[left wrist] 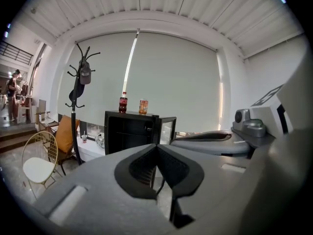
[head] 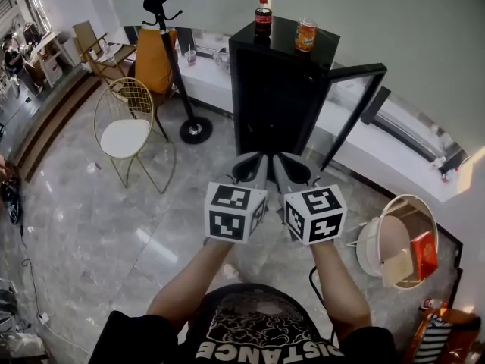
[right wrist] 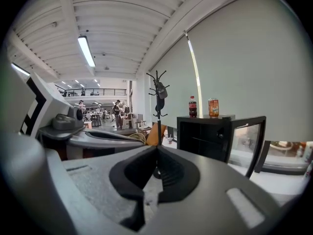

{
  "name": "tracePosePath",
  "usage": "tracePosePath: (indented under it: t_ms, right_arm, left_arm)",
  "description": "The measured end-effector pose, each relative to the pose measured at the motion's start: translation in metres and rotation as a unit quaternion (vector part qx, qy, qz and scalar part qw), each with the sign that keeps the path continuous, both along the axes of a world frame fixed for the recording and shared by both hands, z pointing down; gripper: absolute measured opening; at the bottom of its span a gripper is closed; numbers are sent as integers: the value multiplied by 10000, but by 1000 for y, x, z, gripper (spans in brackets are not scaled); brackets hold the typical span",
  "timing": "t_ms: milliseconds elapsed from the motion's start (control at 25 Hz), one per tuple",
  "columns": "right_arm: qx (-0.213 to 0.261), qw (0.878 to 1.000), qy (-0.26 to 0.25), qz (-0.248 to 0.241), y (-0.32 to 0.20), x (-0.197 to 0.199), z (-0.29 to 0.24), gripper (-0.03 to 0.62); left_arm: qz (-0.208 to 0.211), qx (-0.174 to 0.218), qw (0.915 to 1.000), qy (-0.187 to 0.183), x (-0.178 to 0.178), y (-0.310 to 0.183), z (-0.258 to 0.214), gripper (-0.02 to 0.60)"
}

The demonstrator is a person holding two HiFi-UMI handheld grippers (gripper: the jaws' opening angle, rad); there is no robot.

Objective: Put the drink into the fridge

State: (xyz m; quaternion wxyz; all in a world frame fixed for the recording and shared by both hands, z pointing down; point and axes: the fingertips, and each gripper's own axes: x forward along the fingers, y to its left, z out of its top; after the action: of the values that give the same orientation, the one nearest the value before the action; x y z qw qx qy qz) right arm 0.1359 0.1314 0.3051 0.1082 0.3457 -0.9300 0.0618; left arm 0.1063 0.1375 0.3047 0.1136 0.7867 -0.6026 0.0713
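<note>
A black mini fridge (head: 276,89) stands ahead of me with its glass door (head: 352,112) swung open to the right. On its top stand a cola bottle (head: 263,15) and an orange drink can (head: 305,35). My left gripper (head: 251,167) and right gripper (head: 294,168) hang side by side in front of the fridge, well short of it, both shut with nothing in them. In the left gripper view the shut jaws meet below the fridge (left wrist: 129,131), bottle (left wrist: 122,103) and can (left wrist: 143,106). The right gripper view has the bottle (right wrist: 192,106) and can (right wrist: 213,107) up right.
A black coat stand (head: 170,59) and a gold wire chair (head: 127,127) stand left of the fridge, with an orange chair (head: 155,63) behind. A white ledge (head: 386,158) runs along the wall. A round white side table (head: 398,241) sits at the right. People stand far off.
</note>
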Motion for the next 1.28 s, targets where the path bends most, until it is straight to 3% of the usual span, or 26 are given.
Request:
tracePosePath:
  t_ms: [680,1000,1280]
  right_arm:
    - [-55,9996,96,258,-36,-106,4,2]
    - [-55,9997,42,222,-63,-128,6,2]
    - [-75,9997,-68,203,-118,-133,13,2]
  left_arm:
    - [304,-38,9993,191,-109,-38,6,5]
    - [303,-15,9995,100,-129,-63,6,5]
    - [288,-108,9995,51,-132,-115,16,5]
